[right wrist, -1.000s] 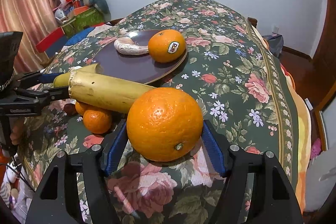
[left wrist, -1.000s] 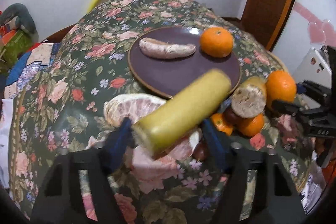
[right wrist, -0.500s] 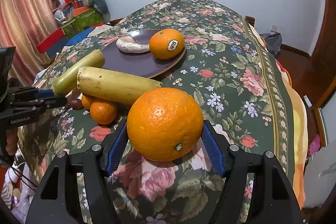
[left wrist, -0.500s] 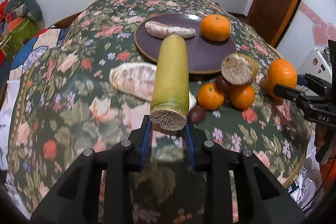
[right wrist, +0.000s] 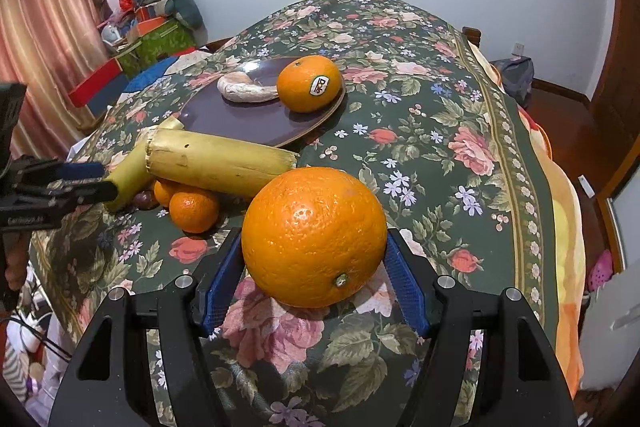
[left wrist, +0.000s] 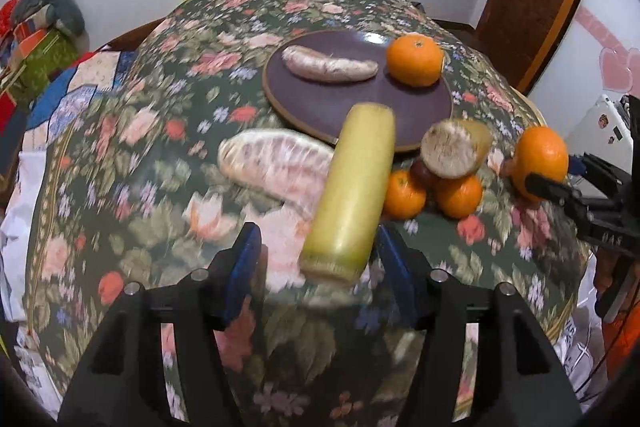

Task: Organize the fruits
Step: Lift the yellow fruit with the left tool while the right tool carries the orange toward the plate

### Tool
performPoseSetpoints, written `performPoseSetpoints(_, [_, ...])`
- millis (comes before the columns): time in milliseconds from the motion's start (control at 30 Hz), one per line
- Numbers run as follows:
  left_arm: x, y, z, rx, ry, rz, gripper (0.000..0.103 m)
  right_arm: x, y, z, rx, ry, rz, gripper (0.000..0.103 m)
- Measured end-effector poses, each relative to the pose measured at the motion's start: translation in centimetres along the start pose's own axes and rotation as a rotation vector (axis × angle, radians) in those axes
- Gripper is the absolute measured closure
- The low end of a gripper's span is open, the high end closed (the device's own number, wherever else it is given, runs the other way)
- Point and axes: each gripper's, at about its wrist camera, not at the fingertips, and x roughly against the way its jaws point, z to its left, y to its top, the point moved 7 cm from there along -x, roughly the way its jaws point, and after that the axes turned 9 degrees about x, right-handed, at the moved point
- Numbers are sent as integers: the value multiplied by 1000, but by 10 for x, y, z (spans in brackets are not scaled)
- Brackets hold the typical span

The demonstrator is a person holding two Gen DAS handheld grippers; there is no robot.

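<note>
A yellow-green cane piece (left wrist: 348,187) lies lengthwise between the fingers of my left gripper (left wrist: 317,233), its far end at the near rim of the dark purple plate (left wrist: 320,107). The jaws are opening, with a wide gap on the cane's left side. My right gripper (right wrist: 315,243) is shut on a large orange (right wrist: 314,235), low over the floral tablecloth. The plate (right wrist: 224,117) holds a peeled fruit segment (right wrist: 246,89) and a stickered orange (right wrist: 309,83). A second cane piece (right wrist: 220,163) rests on small tangerines (right wrist: 194,207).
A large peeled segment (left wrist: 276,163) lies on the cloth left of the cane. Dark brown small fruits (left wrist: 422,173) sit among the tangerines. The table's right edge (right wrist: 560,227) drops to the floor. Boxes and cushions (right wrist: 156,27) stand at the far left.
Half a second ago the left jaws were closed narrow on the cane's near end; now they stand wide apart and the cane lies slanted between them. The right gripper and its orange have kept still.
</note>
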Motion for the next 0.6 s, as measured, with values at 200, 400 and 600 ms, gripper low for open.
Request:
performPoseSetpoints(200, [-27, 22, -9, 8, -25, 35, 43, 0, 0, 0, 0, 0, 0, 38])
performPoseSetpoints(400, [-37, 30, -14, 19, -33, 24, 62, 2, 4, -1, 2, -1, -10, 38])
performPoseSetpoints(600, [-34, 33, -10, 38, -3, 9, 66, 9, 18, -3, 2, -4, -42, 38])
